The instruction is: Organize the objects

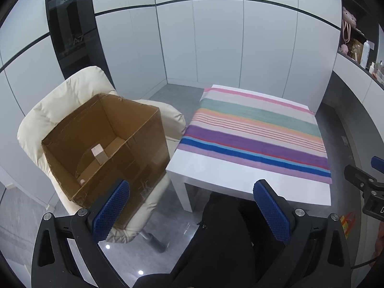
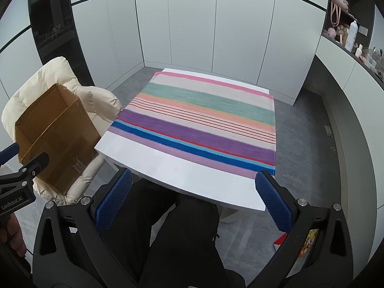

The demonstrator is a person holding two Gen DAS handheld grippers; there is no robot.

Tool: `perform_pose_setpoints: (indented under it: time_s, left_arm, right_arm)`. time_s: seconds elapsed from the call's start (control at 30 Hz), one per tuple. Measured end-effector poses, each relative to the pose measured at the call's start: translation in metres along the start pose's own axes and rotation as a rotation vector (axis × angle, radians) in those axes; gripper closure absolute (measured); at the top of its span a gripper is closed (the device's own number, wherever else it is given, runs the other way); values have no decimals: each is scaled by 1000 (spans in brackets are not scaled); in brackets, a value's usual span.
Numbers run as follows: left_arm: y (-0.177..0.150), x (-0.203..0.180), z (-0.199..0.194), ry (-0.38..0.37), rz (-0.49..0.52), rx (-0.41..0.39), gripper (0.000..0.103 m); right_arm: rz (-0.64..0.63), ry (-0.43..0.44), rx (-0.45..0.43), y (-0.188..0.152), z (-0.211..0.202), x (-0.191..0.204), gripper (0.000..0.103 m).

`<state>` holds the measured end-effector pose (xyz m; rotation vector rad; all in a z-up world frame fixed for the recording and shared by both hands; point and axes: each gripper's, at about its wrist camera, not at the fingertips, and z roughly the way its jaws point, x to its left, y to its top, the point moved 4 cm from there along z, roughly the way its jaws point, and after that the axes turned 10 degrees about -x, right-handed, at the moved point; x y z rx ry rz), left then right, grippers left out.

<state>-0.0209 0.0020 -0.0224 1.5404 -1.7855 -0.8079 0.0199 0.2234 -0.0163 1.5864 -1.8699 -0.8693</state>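
Note:
An open cardboard box (image 1: 105, 144) sits on a cream padded chair (image 1: 60, 100) left of a white table (image 1: 216, 177). Inside the box stands a small pale wooden block (image 1: 99, 154); a small pinkish item lies near its front corner. A striped cloth (image 1: 256, 132) covers most of the tabletop. My left gripper (image 1: 192, 206) is open and empty, held in front of the table near the box. My right gripper (image 2: 192, 199) is open and empty at the table's front edge (image 2: 182, 177). The box (image 2: 57, 139) and cloth (image 2: 199, 124) also show in the right wrist view.
White cabinet panels form the back wall. A shelf at the right (image 2: 348, 36) holds bottles and plush items. A colourful item (image 2: 307, 240) lies on the grey floor to the right. The person's dark-clothed legs (image 2: 182, 235) are below the table edge.

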Motion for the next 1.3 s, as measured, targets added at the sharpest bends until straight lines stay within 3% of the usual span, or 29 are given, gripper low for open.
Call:
perform_pose_setpoints:
  time_s: [1.3]
  left_arm:
    - [1, -1, 0, -1, -2, -6, 0]
  right_arm:
    - [-22, -3, -20, 1, -1, 3, 0]
